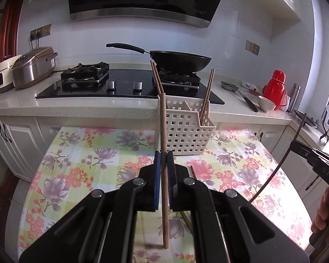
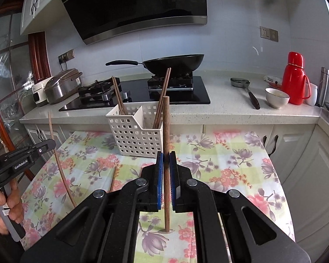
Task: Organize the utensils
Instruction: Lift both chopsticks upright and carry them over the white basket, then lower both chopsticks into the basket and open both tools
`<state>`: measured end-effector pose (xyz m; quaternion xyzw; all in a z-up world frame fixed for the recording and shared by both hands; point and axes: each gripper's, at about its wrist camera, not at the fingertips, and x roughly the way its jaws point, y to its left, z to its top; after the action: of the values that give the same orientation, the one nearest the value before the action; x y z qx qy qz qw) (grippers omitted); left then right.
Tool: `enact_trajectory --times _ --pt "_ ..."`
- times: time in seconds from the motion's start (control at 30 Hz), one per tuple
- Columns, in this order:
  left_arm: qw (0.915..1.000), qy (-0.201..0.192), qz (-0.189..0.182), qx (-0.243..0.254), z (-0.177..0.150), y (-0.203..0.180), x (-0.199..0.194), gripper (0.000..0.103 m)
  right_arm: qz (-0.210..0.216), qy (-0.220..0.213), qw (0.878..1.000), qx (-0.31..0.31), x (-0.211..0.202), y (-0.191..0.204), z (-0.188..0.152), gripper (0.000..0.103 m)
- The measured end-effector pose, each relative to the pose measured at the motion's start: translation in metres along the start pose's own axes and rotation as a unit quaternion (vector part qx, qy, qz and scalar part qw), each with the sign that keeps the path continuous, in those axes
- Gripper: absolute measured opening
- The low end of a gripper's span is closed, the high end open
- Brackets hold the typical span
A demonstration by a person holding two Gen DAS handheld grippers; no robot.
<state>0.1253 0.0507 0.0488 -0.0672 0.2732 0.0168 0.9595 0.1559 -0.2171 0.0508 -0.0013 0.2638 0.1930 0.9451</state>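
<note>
Standing in the white basket [image 2: 134, 135]: two chopstick pairs [image 2: 162, 96].

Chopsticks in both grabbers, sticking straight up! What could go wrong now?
1. Each gripper, left gripper and right gripper, pinches only one thin chopstick, so either could swivel or slip out.
2. The white basket already holds chopsticks leaning across it; a new one might bump them or tip the light basket.
3. Another chopstick lies on the tablecloth and could get knocked off.
</note>
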Motion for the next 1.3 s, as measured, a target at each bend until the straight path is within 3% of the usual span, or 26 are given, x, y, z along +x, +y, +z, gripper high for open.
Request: enact_trajectory --times 1.0,1.3 --pt "0.9998 -0.008 -0.015 0.008 0.02 -0.005 -0.003 0.006 0.001 0.003 1.0 -0.004 0.0 -0.002 0.009 0.007" --pt "0.9991 -0.016 -0.028 0.027 0.071 -0.013 -0.001 0.006 0.01 -0.006 1.0 -0.023 0.004 0.003 0.053 0.007"
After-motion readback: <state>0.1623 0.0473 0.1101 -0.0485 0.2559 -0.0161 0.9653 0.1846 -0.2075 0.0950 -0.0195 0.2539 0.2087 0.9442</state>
